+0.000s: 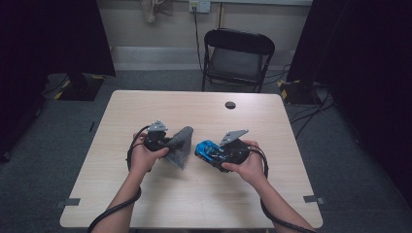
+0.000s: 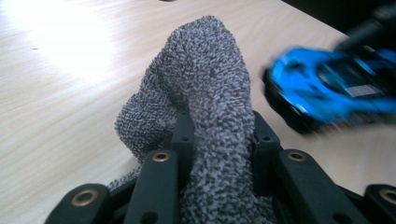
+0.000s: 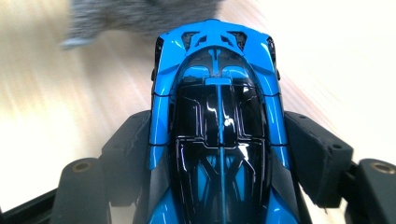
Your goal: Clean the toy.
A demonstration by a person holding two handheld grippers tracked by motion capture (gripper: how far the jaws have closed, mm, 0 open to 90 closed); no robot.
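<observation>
two grippers meet over the middle of the light wooden table (image 1: 145, 107), each in one of the person's hands. the left gripper (image 1: 167, 142) is clenched on a grey cloth (image 1: 180, 145); in the left gripper view the fuzzy grey fabric rises between the two black jaws, which pinch it from both sides, and its free end bulges upward and folds over toward the left. in the high view the cloth hangs from the jaws and its lower corner reaches down to the table top.

the right gripper (image 1: 214, 151) grasps a blue toy car (image 1: 208, 149). in the right gripper view the car (image 3: 217, 121) lies lengthwise between the jaws, its glossy black roof facing the camera and one end pointing away, with a jaw pressed on each flank. the cloth (image 3: 140, 16) shows blurred just beyond that far end.

in the left gripper view the car (image 2: 327, 88) sits just to the right of the cloth (image 2: 205, 93), near it but apart, and looks smeared.

beyond the table stands a black folding chair (image 1: 237, 56), and a small dark round spot (image 1: 230, 105) marks the table's far edge.
</observation>
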